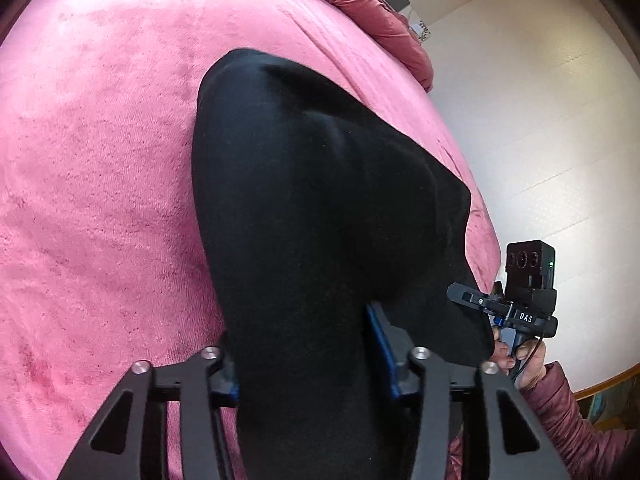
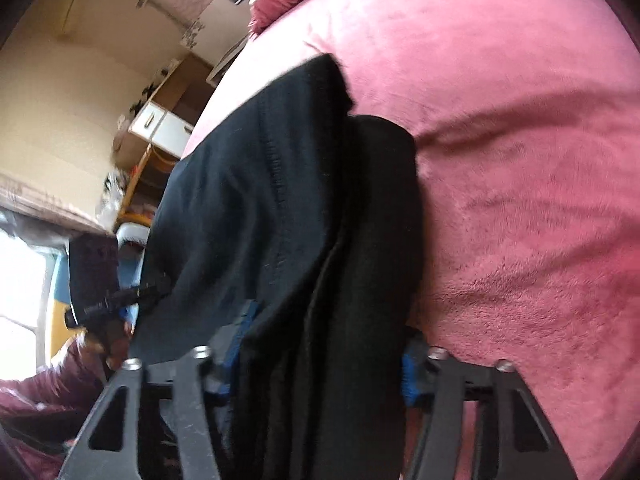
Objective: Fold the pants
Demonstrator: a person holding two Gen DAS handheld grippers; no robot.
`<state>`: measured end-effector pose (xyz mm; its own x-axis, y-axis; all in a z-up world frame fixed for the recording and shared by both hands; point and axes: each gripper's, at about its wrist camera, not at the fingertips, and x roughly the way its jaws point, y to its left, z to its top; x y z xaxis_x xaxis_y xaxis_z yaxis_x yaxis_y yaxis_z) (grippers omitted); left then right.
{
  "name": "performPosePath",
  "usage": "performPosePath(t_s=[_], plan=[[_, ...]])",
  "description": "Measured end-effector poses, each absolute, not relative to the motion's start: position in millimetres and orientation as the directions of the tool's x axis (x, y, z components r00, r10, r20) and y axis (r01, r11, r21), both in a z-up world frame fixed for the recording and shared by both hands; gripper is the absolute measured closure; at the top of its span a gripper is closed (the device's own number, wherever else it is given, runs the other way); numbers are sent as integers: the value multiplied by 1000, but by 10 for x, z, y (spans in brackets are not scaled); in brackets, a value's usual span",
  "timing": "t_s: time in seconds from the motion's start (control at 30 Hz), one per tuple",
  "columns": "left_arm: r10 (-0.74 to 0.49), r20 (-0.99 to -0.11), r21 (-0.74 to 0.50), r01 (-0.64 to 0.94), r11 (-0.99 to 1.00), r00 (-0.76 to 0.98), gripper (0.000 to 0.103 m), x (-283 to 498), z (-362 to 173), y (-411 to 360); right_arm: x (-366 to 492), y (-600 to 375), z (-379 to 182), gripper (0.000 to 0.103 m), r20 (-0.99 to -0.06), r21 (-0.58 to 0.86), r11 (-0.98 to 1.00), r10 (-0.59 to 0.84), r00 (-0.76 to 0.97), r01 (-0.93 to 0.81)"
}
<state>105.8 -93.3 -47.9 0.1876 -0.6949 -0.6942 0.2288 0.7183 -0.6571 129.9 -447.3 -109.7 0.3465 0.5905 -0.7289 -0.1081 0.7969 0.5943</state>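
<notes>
White letters "DAS" stand on the black body of the right gripper, seen from the left wrist camera; no other writing is legible. The black, soft knit pants are bunched in thick folds with a stitched seam running along them, and lie on the pink plush blanket-covered bed, stretching away from both grippers. The left gripper has its blue-padded fingers clenched on the pants; the right gripper's fingers likewise grasp a thick bundle of the pants.
</notes>
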Motion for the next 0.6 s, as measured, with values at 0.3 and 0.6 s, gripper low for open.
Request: performPosePath(t_s=[0.3,0.6], plan=[[-668,-696,-591,318,741,263,65,1081,-163,-717,1258,-4155,-691,60,-741,528,828,557,375,-187],[-628,-676,-535,329,778,386,65,1431,184,-229,1690,-3657,-354,60,-684,531,800,599,417,-278]])
